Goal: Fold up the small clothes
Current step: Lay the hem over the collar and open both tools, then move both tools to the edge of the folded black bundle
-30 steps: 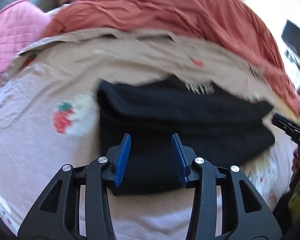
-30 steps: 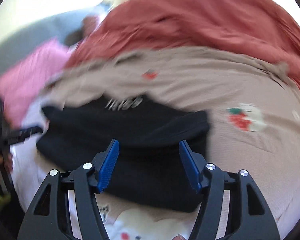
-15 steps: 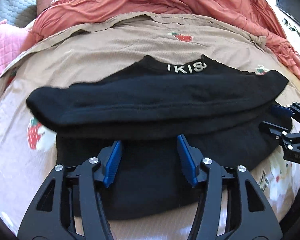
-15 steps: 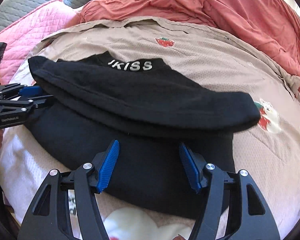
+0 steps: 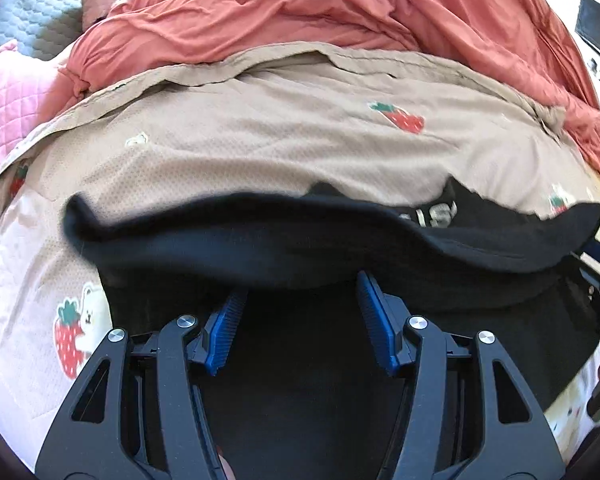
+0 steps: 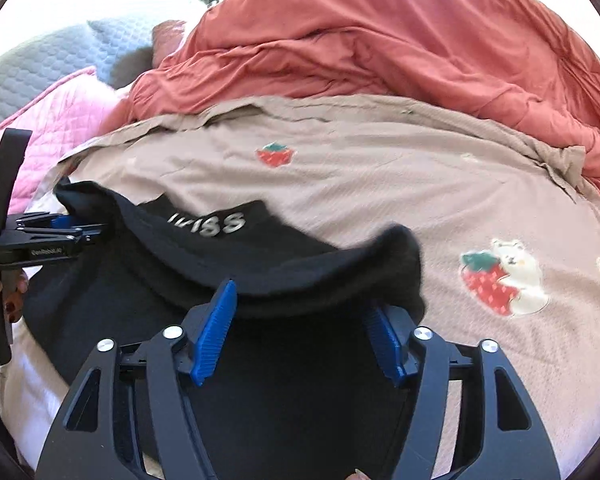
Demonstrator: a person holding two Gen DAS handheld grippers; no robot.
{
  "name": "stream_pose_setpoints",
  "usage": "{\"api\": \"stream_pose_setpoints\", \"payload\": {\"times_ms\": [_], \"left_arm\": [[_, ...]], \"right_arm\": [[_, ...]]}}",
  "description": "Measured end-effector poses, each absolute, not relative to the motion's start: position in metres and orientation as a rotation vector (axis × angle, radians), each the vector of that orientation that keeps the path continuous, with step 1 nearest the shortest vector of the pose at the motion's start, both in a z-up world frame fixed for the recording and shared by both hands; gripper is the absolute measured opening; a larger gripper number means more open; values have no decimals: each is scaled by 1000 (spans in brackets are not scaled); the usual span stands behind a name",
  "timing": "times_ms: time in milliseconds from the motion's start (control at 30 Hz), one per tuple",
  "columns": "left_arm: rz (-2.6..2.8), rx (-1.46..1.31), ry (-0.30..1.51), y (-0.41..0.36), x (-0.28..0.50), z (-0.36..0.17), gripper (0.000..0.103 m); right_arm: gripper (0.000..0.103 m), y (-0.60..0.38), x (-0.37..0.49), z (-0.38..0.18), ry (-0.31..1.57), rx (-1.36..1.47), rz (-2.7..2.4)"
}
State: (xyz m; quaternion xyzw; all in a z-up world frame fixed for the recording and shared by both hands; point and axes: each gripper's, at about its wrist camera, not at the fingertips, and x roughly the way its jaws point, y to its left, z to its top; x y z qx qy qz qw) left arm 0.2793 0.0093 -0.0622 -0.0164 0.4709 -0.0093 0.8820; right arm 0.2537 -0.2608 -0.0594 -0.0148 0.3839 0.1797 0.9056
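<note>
Now both claws, left and right, gape, seemingly under the black garment fold

Garment on sheet; duvet behind; pillow behind-left

Home bedroom, work done on a bed: surface is a beige bedsheet printed with strawberries and little bears, rumpled at its far edge. Behind it a big crumpled rust-red duvet is heaped up, with a pink quilted blanket and a grey quilted pillow off to the left side. Bright daylight washes out the far background.
</note>
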Motion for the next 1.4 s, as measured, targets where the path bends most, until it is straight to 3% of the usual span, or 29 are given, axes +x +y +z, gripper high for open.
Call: {"api": "stream_pose_setpoints", "payload": {"times_ms": [100,200,233,433,500,700,967,1033,1167,1233,1300,1400], "left_arm": [[-3,-69,954,14,288,-54,51],[-3,-91,933,17,289,-46,52],[-2,-92,928,18,287,-45,52],[33,-137,929,43,249,-45,55],[66,-155,932,58,230,-46,67],[99,-242,968,99,179,-56,70],[20,-423,979,122,149,-81,72],[-5,-479,971,122,150,-84,72],[-51,-488,975,109,153,-89,72],[-60,-491,981,106,155,-92,69],[-60,-477,988,101,157,-94,48],[-61,-485,990,103,158,-95,37]], "right_arm": [[66,-268,257,-58,768,-18,347],[81,-275,255,-49,722,17,329],[81,-277,253,-45,706,18,325],[81,-280,251,-40,714,-55,266],[81,-287,254,-45,759,-54,236],[81,-314,249,-56,857,1,173],[80,-333,226,-72,969,298,238],[72,-329,222,-76,986,317,257],[68,-327,214,-78,992,350,296],[56,-326,212,-77,991,341,309],[51,-324,210,-77,987,337,336],[48,-322,206,-73,976,334,384]]}}
